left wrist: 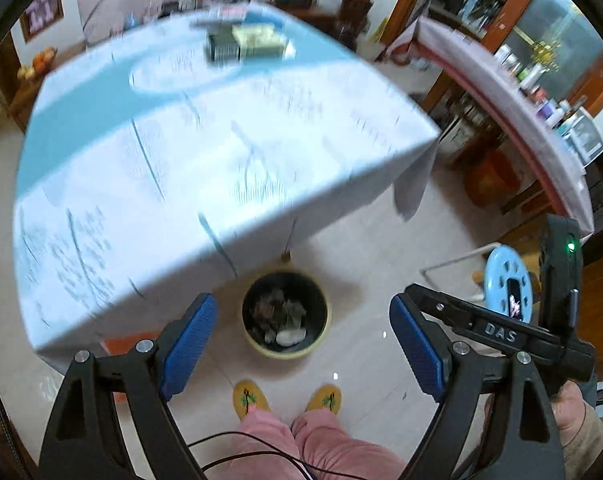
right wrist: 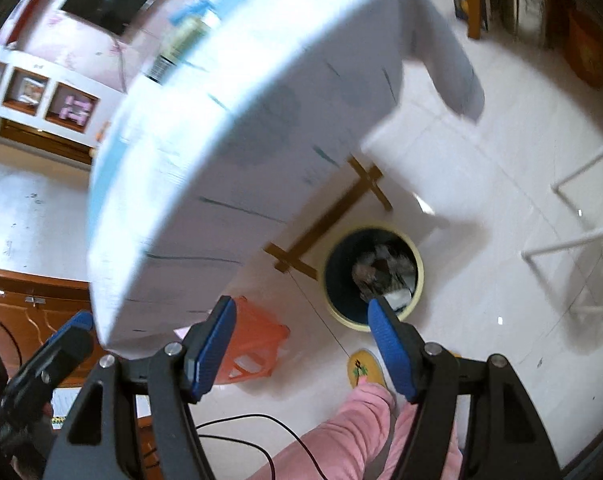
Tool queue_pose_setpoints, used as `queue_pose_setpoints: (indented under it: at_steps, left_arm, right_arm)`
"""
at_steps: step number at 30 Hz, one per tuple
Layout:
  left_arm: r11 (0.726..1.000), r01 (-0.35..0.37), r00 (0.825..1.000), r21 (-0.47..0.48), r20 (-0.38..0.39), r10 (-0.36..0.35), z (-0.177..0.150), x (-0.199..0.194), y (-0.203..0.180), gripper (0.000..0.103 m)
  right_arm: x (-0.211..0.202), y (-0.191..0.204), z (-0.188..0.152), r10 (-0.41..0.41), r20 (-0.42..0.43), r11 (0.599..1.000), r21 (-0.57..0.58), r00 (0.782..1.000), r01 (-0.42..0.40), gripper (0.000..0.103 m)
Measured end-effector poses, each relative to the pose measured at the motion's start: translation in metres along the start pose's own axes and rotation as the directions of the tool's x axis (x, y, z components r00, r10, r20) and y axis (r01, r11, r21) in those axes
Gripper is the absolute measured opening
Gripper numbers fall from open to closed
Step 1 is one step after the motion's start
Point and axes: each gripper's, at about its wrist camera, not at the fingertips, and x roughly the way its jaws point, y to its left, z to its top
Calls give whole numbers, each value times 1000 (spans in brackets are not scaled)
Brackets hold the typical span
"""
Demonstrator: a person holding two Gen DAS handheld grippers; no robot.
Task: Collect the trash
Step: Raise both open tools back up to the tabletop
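A pale tiled floor [left wrist: 365,360] fills the lower part of both wrist views, with a table under a white and light-blue cloth [left wrist: 205,152] above it. Nearest the cameras, pink trouser legs [left wrist: 301,444] and yellow slippers [left wrist: 250,398] are seen. Just beyond the slippers a round bin [left wrist: 285,354] with a yellow rim and dark inside stands upright on the floor beside the table's edge, its mouth facing up. Crumpled grey and white trash [left wrist: 281,316] is seen lying inside it; single pieces cannot be told apart.

The left gripper [left wrist: 303,340] is held above the bin and angled steeply down, its blue pads set wide apart with nothing between them. The right gripper [right wrist: 301,346] is likewise tilted down, its jaws apart and empty, the bin seen past its right pad. An orange plastic stool [right wrist: 253,344] stands under the table. Farther off, blurred boxes [left wrist: 245,44] lie on the tabletop.
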Motion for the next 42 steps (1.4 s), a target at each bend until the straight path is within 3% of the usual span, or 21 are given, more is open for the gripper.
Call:
queue_pose_setpoints:
  at_steps: [9, 19, 25, 33, 38, 42]
  left_arm:
    - [996, 5, 986, 84, 166, -19, 51, -76, -6, 92]
    - [994, 33, 960, 104, 275, -60, 104, -114, 9, 92]
    - [997, 47, 959, 63, 278, -63, 132, -116, 35, 92]
    - [999, -33, 970, 2, 242, 32, 179, -103, 62, 92]
    - [996, -66, 971, -67, 227, 79, 215, -87, 68, 92]
    - [985, -110, 966, -136, 219, 138, 258, -64, 62, 92]
  right_arm:
    - [-86, 59, 24, 25, 195, 995, -97, 981, -6, 69]
    - [-123, 106, 52, 15, 335, 987, -157, 942, 40, 69]
    - [-130, 121, 71, -1, 375, 984, -163, 927, 68, 69]
    - [-132, 155, 114, 1, 385, 960, -257, 923, 107, 69]
    - [-128, 174, 169, 31, 376, 929, -353, 926, 112, 69]
    - [-109, 180, 232, 69, 333, 899, -430, 941, 86, 69]
